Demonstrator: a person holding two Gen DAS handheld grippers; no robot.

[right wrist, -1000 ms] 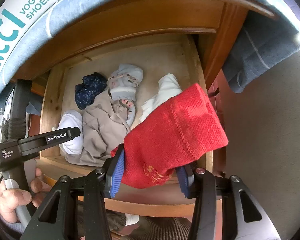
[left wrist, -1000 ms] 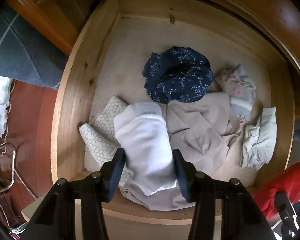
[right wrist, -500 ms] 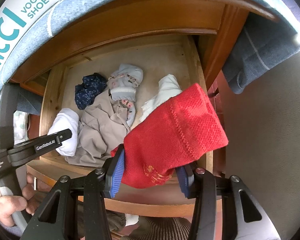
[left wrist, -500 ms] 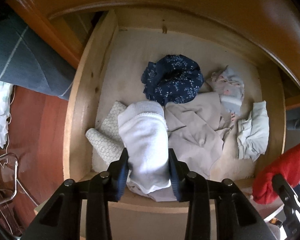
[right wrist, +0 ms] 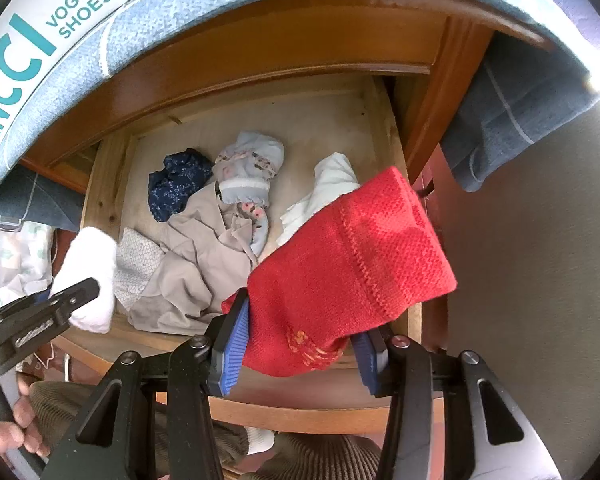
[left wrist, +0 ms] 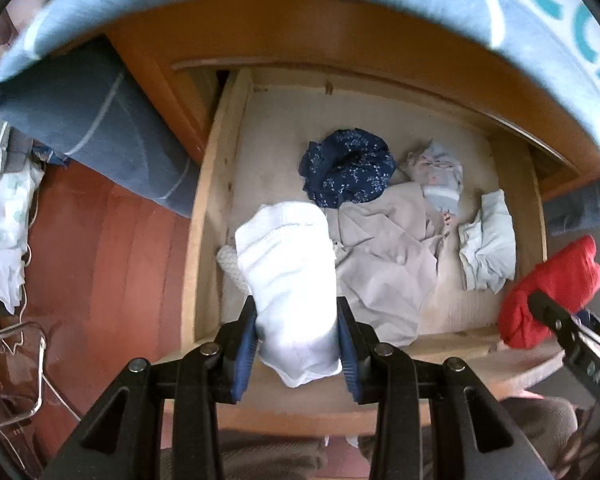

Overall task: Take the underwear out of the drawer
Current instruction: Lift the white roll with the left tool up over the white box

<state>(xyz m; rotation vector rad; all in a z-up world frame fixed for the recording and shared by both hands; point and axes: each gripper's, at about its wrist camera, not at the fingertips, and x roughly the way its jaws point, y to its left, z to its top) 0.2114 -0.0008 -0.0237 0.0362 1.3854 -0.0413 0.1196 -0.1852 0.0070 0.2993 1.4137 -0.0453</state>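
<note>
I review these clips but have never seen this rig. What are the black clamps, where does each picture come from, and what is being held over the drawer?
No robot here: a person holds two hand grippers, each with a camera looking along its fingers. The left camera shows the left gripper, its jaws just closed on a white garment. The right camera shows the right gripper clamping a red knitted garment. Below is an open wooden drawer with a navy floral piece, a beige cloth, a pale floral piece and a folded white piece.

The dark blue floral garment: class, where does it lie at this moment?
In the left wrist view, the dark blue floral garment lies mid-drawer toward the back, touching the beige cloth.
</note>
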